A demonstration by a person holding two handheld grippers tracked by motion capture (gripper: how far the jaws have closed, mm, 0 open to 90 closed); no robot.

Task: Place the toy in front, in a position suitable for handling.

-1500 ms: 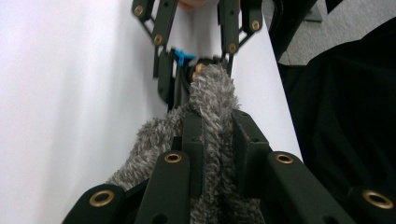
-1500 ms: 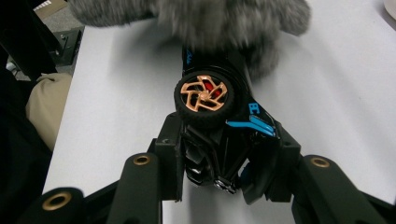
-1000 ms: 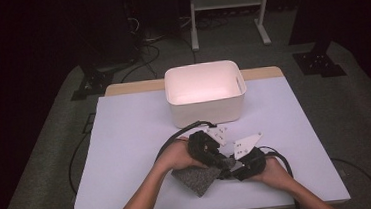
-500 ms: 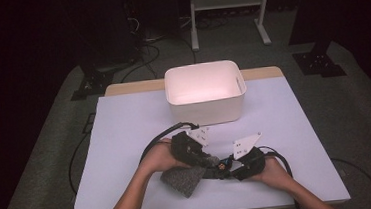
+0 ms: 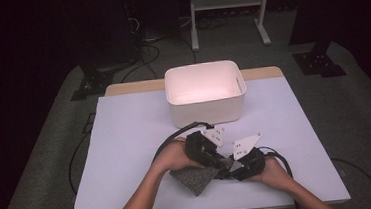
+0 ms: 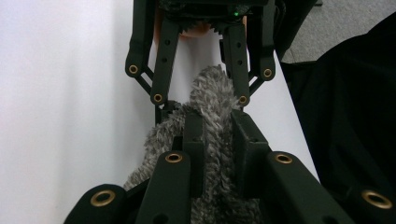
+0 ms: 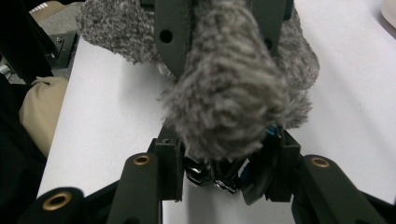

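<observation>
A grey fuzzy fabric piece (image 5: 194,179) lies at the near middle of the white table (image 5: 126,139), one end lifted between both grippers. My left gripper (image 6: 217,135) is shut on that fabric (image 6: 210,88), and the pile bulges out past its pads. Facing it tip to tip, my right gripper (image 7: 224,158) is shut on a small dark glossy object (image 7: 219,178), mostly hidden under the fuzzy end (image 7: 229,93). What the object is I cannot tell. In the high view the left gripper (image 5: 218,162) and the right gripper (image 5: 231,168) meet nose to nose.
A white open bin (image 5: 206,110) stands just beyond the hands, at the table's far middle. Cables trail from both grippers across the table. Beyond the table lie a dark floor and a stand's legs (image 5: 226,11). The person's lap borders the near edge.
The left hand swung left with the fabric half a second ago and has come back right, nose to nose with the right gripper. The right hand stayed put.
</observation>
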